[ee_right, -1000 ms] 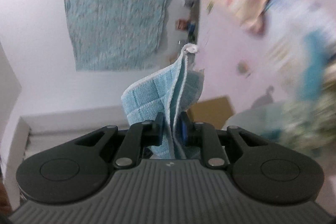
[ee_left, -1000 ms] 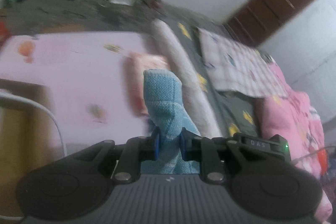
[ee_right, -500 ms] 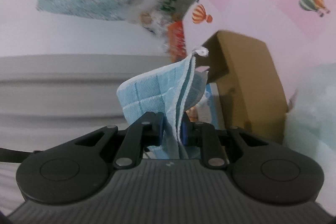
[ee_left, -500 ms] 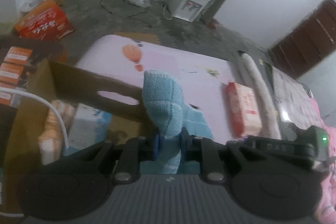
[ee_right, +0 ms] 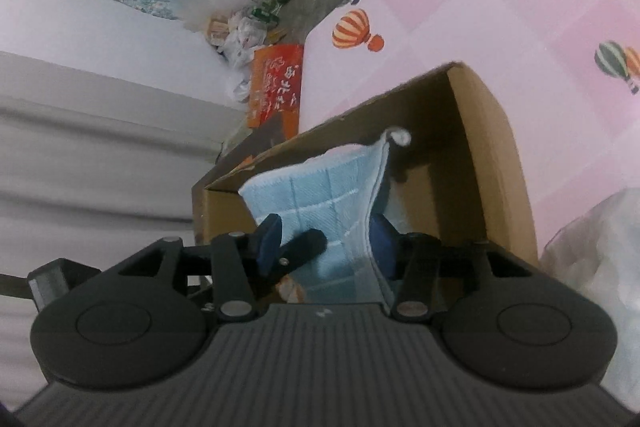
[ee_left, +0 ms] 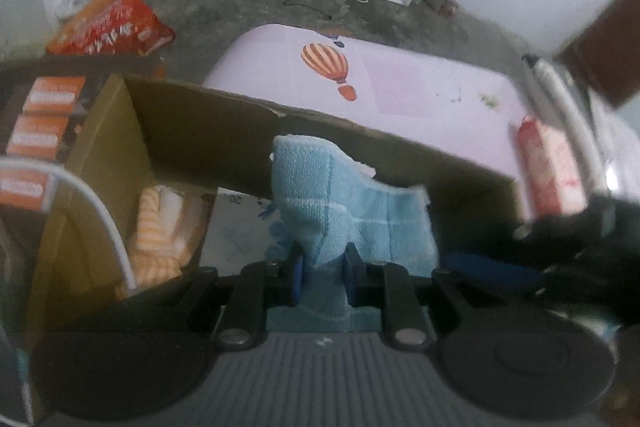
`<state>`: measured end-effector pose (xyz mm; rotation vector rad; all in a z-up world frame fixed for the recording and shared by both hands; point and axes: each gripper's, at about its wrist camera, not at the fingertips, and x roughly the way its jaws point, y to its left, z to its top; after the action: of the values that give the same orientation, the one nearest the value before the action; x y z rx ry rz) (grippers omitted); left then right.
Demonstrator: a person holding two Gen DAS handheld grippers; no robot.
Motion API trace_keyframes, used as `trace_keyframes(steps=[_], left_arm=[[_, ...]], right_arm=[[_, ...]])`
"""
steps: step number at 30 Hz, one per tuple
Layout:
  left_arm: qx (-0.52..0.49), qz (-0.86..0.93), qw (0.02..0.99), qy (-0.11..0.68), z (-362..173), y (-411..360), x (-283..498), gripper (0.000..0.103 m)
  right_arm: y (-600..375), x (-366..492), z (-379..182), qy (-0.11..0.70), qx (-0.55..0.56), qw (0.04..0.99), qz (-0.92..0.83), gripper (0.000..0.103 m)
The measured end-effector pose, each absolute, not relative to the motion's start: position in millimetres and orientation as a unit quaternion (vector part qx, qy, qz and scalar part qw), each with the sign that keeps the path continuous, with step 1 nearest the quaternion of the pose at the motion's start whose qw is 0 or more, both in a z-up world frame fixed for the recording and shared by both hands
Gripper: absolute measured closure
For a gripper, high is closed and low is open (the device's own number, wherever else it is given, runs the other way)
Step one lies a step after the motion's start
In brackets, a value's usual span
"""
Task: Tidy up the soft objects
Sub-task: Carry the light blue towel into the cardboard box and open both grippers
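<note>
The left gripper [ee_left: 322, 273] and right gripper [ee_right: 326, 241] share one build: black linkage arms, silver pivot screws, blue pads [ee_right: 269, 241]. Ribbed grey housings sit behind them, flanked by round black discs.

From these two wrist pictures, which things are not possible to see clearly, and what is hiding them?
- Left wrist view: the cardboard box floor is mostly hidden by the blue cloth and the left gripper.
- Left wrist view: the right gripper is a dark blur at the right edge.
- Right wrist view: what lies under the cloth is covered; the right gripper has just been opening.
- Right wrist view: writing on the orange bag is too small.
</note>
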<state>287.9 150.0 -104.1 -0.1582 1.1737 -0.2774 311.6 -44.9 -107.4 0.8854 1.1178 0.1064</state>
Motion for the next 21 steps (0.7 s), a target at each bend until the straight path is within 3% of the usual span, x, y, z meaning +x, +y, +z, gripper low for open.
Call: trace_keyframes(steps=[13,17,21], left_arm=[[0.056,-0.152,0.811,0.562,-133.8,87.1,287.4,0.078],[0.081,-0.150,0.811,0.560,-137.4,78.6,284.8,0.067],[0.076,-0.147,0.816,0.554,-128.2,81.8,281.6,0.049]], right_arm=[[-83.4,299.0,-77.6,0.451,0.426,0.783,0.045,0.054],[-95.1,289.4,-75.1,0.442,0.435,0.783,0.036,0.054],[-105.3,280.9,-74.6,0.433,0.445,0.783,0.031,0.054]])
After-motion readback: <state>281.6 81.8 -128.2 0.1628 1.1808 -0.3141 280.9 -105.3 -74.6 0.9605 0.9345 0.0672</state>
